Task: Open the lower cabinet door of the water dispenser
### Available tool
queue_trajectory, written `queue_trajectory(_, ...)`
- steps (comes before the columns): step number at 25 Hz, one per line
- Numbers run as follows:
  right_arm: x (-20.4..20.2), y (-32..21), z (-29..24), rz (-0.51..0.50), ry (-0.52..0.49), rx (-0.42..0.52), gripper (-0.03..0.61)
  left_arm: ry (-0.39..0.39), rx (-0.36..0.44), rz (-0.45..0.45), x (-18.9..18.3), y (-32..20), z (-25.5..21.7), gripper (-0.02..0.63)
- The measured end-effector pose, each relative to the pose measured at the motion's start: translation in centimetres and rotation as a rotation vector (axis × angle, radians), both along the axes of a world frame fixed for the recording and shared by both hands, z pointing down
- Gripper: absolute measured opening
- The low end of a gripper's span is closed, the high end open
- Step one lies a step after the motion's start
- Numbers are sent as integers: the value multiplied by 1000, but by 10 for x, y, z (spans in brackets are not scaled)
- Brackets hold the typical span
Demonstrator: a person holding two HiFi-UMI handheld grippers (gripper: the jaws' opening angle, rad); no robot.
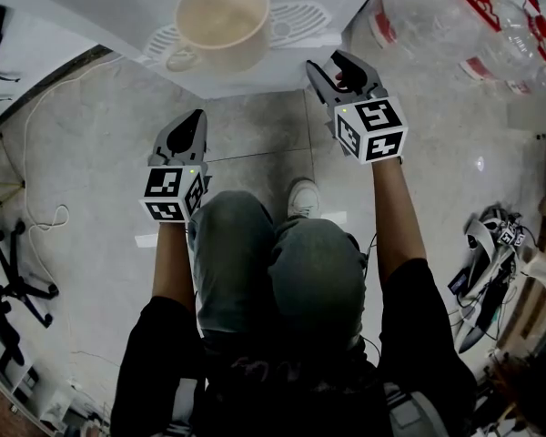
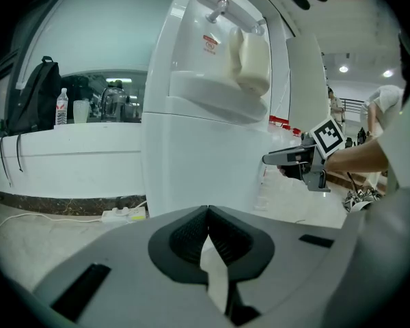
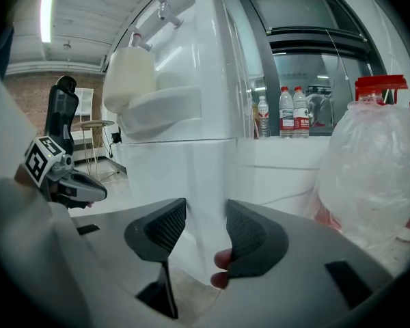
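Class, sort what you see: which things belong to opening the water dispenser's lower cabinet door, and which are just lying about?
Belongs to the job:
water dispenser
lower cabinet door
right tool, open
left tool, shut

Just lying about:
cup
large water bottle
backpack
power strip
small bottles

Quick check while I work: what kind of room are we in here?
Likely an office or lab pantry corner: a white water dispenser with a cup on its tray, a spare water jug beside it, and a counter holding bottles.
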State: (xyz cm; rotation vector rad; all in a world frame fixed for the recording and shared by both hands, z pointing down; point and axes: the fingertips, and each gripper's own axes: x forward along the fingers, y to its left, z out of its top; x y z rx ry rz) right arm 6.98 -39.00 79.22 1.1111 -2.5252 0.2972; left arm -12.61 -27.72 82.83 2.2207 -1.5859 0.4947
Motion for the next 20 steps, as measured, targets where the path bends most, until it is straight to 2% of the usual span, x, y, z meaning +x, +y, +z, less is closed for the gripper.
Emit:
queue_trajectory(9,3,19,0,13,27,-2,184,-4,-34,24,10,11,-1,12)
queue_trajectory(13,5,30,-2,26,46,-49,174,2,-97,45,21,18,-10,12)
queue_trajectory(15,6,36,-3,40,51,-82,140,2,-127,62,28,23,-20,12)
queue_trajectory(20,6,48,-7,52,57,-140,132,17,-164,77,41,22,-38,12)
